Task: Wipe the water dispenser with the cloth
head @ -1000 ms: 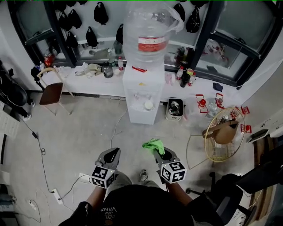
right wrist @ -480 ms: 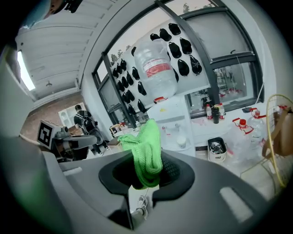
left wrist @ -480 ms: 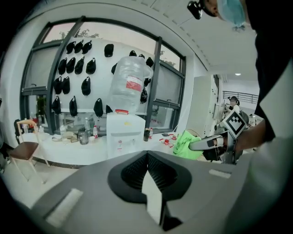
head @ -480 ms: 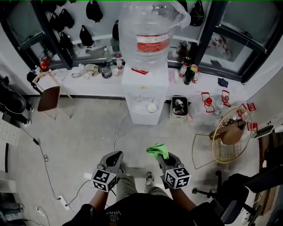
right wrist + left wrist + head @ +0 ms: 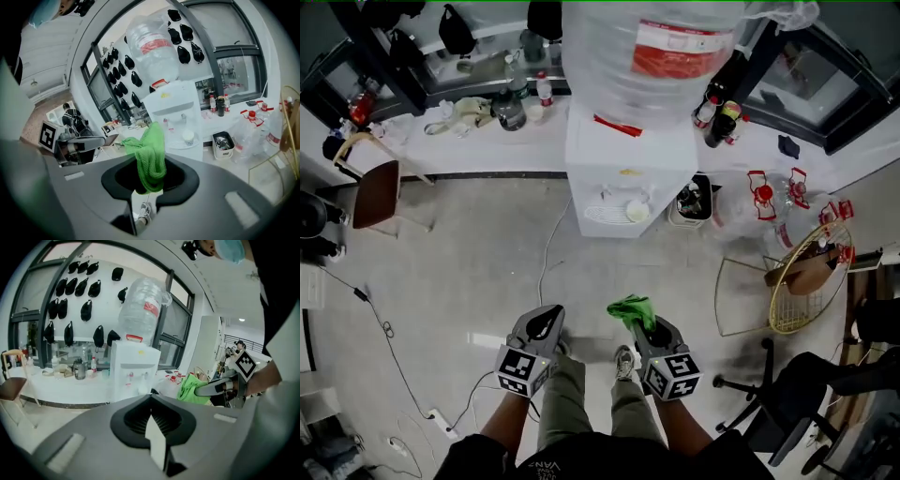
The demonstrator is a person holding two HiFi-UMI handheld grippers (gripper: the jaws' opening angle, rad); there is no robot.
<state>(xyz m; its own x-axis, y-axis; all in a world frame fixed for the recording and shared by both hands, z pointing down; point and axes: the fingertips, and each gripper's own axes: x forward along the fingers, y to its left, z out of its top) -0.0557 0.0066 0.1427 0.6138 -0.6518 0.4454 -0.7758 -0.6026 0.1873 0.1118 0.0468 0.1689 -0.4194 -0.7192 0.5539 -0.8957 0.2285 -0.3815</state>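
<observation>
One water dispenser [image 5: 623, 169] carries one big clear bottle [image 5: 652, 47]. There is one green cloth [image 5: 630, 309]. There are two grippers, the left gripper [image 5: 549, 317] and the right gripper [image 5: 637, 323]. On the floor are one brown-seated chair [image 5: 373, 195], one small bin [image 5: 691, 202], one yellow wire basket [image 5: 806, 281] and two red-handled clear jugs [image 5: 758, 190].

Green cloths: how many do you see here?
1. The green cloth is clamped in the right gripper, low in the head view, short of the water dispenser. No other shows; some may be hidden.
</observation>
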